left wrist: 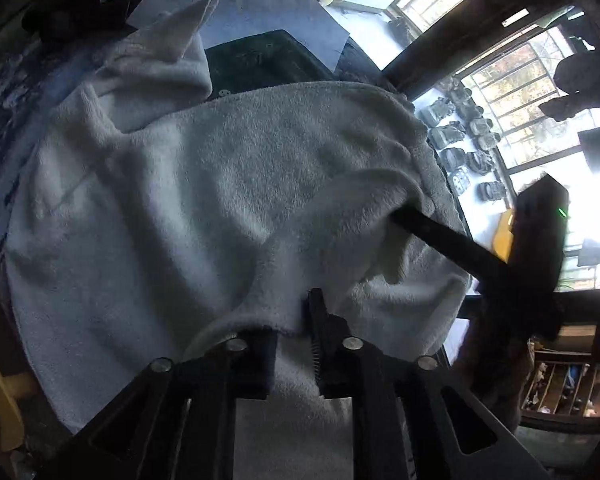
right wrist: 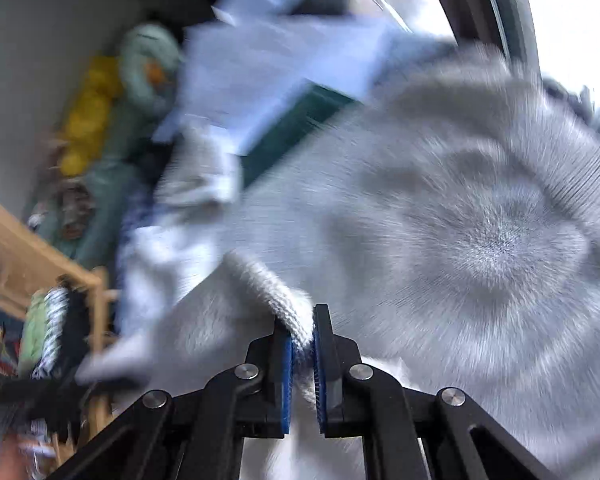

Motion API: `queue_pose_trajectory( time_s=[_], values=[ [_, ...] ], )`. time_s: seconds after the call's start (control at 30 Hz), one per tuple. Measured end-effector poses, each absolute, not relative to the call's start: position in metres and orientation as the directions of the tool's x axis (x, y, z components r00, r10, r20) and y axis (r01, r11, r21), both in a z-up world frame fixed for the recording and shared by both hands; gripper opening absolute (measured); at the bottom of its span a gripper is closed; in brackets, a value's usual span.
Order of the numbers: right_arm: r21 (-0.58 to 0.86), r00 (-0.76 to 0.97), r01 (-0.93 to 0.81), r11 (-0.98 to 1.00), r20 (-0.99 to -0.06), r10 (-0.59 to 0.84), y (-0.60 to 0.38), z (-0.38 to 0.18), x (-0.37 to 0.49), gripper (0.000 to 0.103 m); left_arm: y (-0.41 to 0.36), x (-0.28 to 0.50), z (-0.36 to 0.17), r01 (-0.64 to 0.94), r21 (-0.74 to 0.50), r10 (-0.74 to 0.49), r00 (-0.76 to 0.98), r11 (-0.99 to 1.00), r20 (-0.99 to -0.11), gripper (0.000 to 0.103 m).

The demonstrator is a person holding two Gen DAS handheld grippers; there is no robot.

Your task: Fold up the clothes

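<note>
1. The white fleece garment [left wrist: 228, 184] sprawls across the cluttered table, one sleeve [left wrist: 172, 44] poking up towards the grey paper sheets [left wrist: 256, 4] on its far side, and the dark box [left wrist: 260, 60] peeks out just behind the garment's far edge.

2. Left gripper [left wrist: 294, 344]: jaws a little apart. A folded hem of the garment lies over the near finger and fabric shows in the gap, but I see no firm pinch.

3. Right gripper [right wrist: 302, 344]: jaws clamped together on the ribbed knit edge [right wrist: 276, 292] of the garment, blue pads squeezing it. That view is heavily smeared, so it looks to be mid-swing. In the left view its black finger [left wrist: 440, 236] disappears under the garment's right-hand edge.

4. Step in hand, as I read it: carrying one edge over the body of the garment to make a fold.

5. To do it well: keep the right grip tight on that rib, lay the edge down flat rather than dropping it bunched, and line it up with the opposite side of the garment.

6. The left gripper should let go cleanly without dragging the hem, or the layer beneath will wrinkle.

7. Watch that raised sleeve; it wants tucking in before the next fold.
</note>
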State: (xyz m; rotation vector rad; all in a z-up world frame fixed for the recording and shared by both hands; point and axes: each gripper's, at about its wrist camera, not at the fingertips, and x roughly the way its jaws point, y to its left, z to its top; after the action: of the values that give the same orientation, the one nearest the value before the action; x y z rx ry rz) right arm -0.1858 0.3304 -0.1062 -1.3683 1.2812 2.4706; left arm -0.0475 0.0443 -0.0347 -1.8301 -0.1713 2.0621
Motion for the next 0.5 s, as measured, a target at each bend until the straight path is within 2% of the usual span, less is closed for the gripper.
queue_pose_trajectory(
  time_s=[0.13, 0.27, 0.33, 0.37, 0.4, 0.5],
  values=[
    [0.667, -0.605, -0.425, -0.612, -0.712, -0.356, 0.348, -0.125, -0.209, 0.007, 0.008, -0.021, -0.022, -0.212, -0.297, 0.33, -0.145, -0.931, -0.933, 0.04],
    [0.594, -0.579, -0.423, -0.685, -0.758, -0.3, 0.346, -0.117, -0.224, 0.008, -0.019, 0.004, -0.011, -0.194, -0.189, 0.231, -0.222, -0.963, -0.947, 0.048],
    [0.531, -0.513, -0.412, -0.74, -0.807, -0.293, 0.337, -0.117, -0.23, 0.018, -0.026, 0.016, -0.018, -0.179, -0.189, 0.223, -0.199, -0.966, -0.954, 0.048],
    [0.511, -0.478, -0.396, -0.763, -0.824, -0.304, 0.333, -0.117, -0.231, 0.034, -0.029, 0.023, -0.021, -0.168, -0.19, 0.22, -0.181, -0.967, -0.959, 0.048],
    [0.494, -0.48, -0.366, -0.789, -0.826, -0.295, 0.33, -0.11, -0.223, 0.04, -0.031, 0.03, -0.025, -0.165, -0.189, 0.217, -0.17, -0.968, -0.961, 0.048],
    [0.44, -0.529, -0.295, -0.848, -0.814, -0.239, 0.326, -0.084, -0.181, 0.04, -0.034, 0.056, -0.037, -0.179, -0.203, 0.228, -0.135, -0.963, -0.964, 0.048]
  ],
)
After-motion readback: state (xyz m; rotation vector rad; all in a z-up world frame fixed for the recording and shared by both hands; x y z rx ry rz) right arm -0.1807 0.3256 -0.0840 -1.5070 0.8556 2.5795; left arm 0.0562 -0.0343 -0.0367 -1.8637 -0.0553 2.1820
